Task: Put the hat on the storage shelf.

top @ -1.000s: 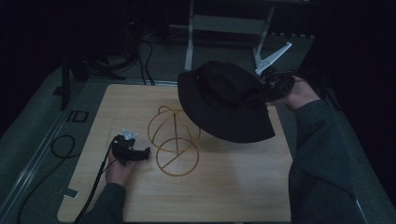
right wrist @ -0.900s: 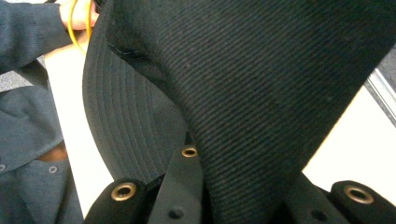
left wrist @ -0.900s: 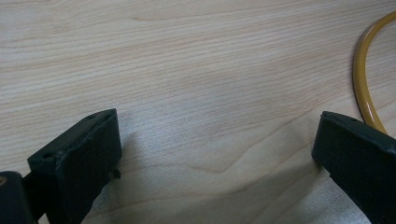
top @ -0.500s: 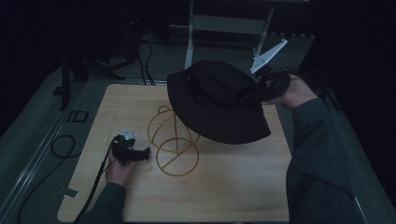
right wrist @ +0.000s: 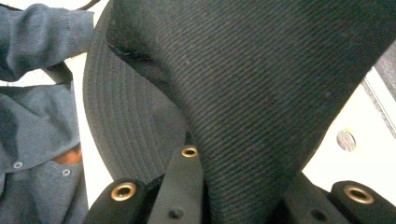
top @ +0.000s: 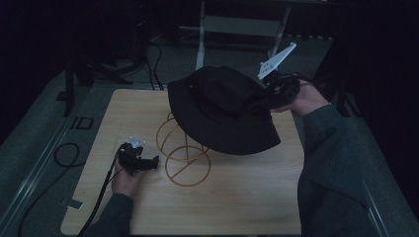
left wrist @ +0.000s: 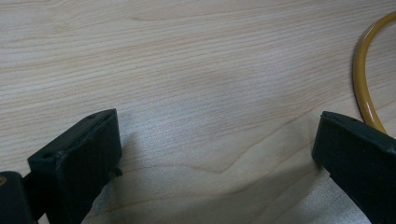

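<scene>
A black bucket hat (top: 222, 111) hangs tilted in the air above a yellow wire stand (top: 183, 148) at the middle of the wooden table (top: 247, 197). My right gripper (top: 269, 96) is shut on the hat's crown at its right side; in the right gripper view the black fabric (right wrist: 261, 93) is pinched between the jaws and the brim curves off to the left. My left gripper (top: 148, 162) rests on the table just left of the stand's base ring, open, with bare wood between its jaws (left wrist: 210, 154). The yellow ring (left wrist: 364, 88) shows at the right edge there.
A black cable (top: 64, 155) loops on the grey floor left of the table. A metal frame (top: 242, 24) stands behind the table's far edge. The person's sleeves come in at the bottom left and down the right side.
The right gripper has carried the hat leftward and a little lower, so it now hangs more over the wire stand. The left gripper has stayed put.
</scene>
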### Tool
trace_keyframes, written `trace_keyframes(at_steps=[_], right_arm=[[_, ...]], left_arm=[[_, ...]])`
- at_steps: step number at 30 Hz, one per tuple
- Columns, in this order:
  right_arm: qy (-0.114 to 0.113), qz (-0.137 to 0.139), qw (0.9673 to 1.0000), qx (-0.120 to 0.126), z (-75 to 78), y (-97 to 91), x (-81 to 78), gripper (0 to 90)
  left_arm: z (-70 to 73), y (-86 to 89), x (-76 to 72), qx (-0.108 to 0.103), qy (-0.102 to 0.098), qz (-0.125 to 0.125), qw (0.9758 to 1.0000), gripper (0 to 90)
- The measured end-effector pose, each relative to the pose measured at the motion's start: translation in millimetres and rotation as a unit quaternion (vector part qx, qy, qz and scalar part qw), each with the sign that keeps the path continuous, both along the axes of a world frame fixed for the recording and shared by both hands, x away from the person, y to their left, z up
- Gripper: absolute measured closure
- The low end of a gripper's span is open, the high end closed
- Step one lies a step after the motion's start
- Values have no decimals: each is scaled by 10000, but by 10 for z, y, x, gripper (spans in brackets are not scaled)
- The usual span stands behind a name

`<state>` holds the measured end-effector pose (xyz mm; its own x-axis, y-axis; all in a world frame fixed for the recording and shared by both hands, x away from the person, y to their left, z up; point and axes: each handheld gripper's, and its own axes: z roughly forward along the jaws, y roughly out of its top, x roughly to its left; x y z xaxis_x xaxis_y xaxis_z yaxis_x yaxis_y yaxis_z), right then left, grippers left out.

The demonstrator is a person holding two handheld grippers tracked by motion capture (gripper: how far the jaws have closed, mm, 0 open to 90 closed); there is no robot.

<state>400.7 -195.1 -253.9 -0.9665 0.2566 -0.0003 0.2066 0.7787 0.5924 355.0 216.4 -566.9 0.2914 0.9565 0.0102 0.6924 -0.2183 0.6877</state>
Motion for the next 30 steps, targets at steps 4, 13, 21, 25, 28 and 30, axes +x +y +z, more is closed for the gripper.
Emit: trace_keyframes(at_steps=[4, 13, 21, 25, 28, 30], right_arm=[[-14, 72, 10000, 35, -16, 56, -9, 873], [-51, 160, 9999, -11, -81, 191, -31, 872], [-30, 329, 9995, 10, -146, 328, -72, 872], [1, 417, 9991, -7, -178, 392, -81, 871], [40, 447, 9990, -17, -202, 432, -85, 870], [56, 462, 9989, -28, -220, 462, -87, 869]], left_arm=[[0, 0, 1, -2, 0, -3, 10000, 16], [2, -1, 3, -1, 11, -10, 10000, 16], [2, -3, 5, -7, 8, -7, 10000, 16], [1, -3, 6, -5, 3, -5, 10000, 16], [2, -3, 6, -5, 6, -7, 10000, 15], [1, -4, 6, -6, 6, -7, 10000, 15]])
